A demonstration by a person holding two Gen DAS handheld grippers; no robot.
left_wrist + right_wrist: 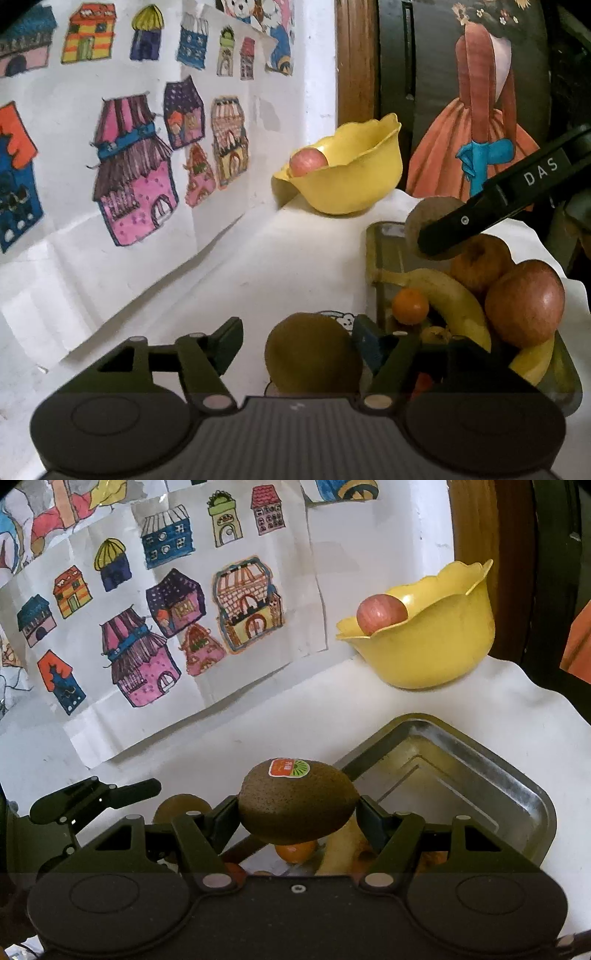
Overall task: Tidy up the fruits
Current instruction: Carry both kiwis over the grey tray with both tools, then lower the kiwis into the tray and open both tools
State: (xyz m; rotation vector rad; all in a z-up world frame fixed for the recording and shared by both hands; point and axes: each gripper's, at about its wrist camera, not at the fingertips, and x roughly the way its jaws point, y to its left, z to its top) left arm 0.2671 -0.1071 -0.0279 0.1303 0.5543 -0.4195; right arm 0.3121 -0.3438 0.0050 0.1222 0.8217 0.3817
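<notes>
My right gripper (297,808) is shut on a brown kiwi (295,801) with a sticker on top, held above the near corner of a metal tray (517,786). The left wrist view shows that kiwi (424,218) behind a black finger (480,214). My left gripper (299,332) is open around a second kiwi (314,354). Its left finger (229,339) stands clear of the fruit. The tray (380,240) holds a banana (454,299), a small orange (410,306) and two apples (524,302). A yellow bowl (436,646) at the back holds one apple (380,613).
A white cloth (295,716) covers the table. Paper sheets with coloured house drawings (155,620) hang on the wall to the left. A wooden frame (354,62) and a dark painted panel (480,110) stand behind the bowl. The cloth's right edge drops off (561,709).
</notes>
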